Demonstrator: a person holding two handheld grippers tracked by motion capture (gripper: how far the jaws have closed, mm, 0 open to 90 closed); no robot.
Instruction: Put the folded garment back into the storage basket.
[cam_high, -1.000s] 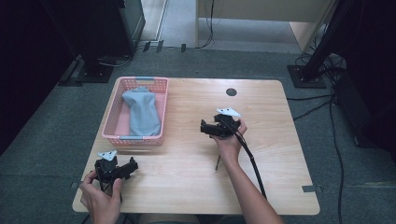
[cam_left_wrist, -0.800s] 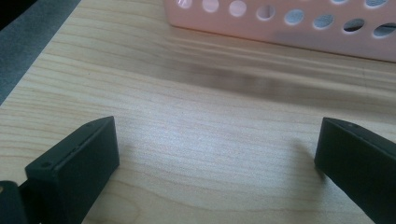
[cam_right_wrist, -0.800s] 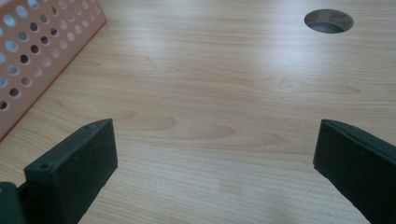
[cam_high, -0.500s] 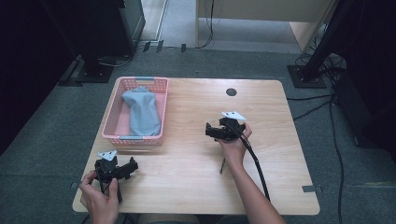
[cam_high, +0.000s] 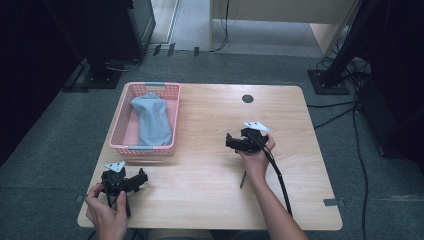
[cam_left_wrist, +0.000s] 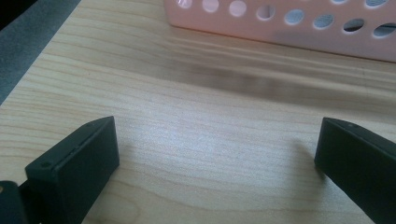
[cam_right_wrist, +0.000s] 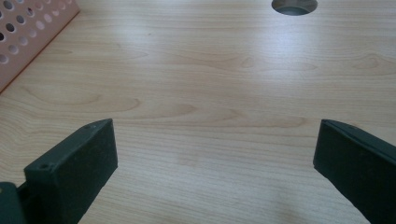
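Note:
A pink perforated basket stands at the table's back left, with a grey cloth lying inside it. My left gripper rests near the front left corner, held in a hand, jaws pointing toward the basket. In the left gripper view, the left gripper stands open over bare wood, with the basket wall just ahead. My right gripper hovers right of the table's middle, jaws pointing left. Seen from its own camera, the right gripper is open and empty, and the basket corner lies far left.
A round cable hole sits near the table's back edge, and the hole appears ahead of the right gripper. Black stands and cables lie on the grey floor around the wooden table. Bare wood stretches between the two grippers.
My right gripper has drifted slightly right and toward the front of the table. The left gripper and the basket have stayed put.

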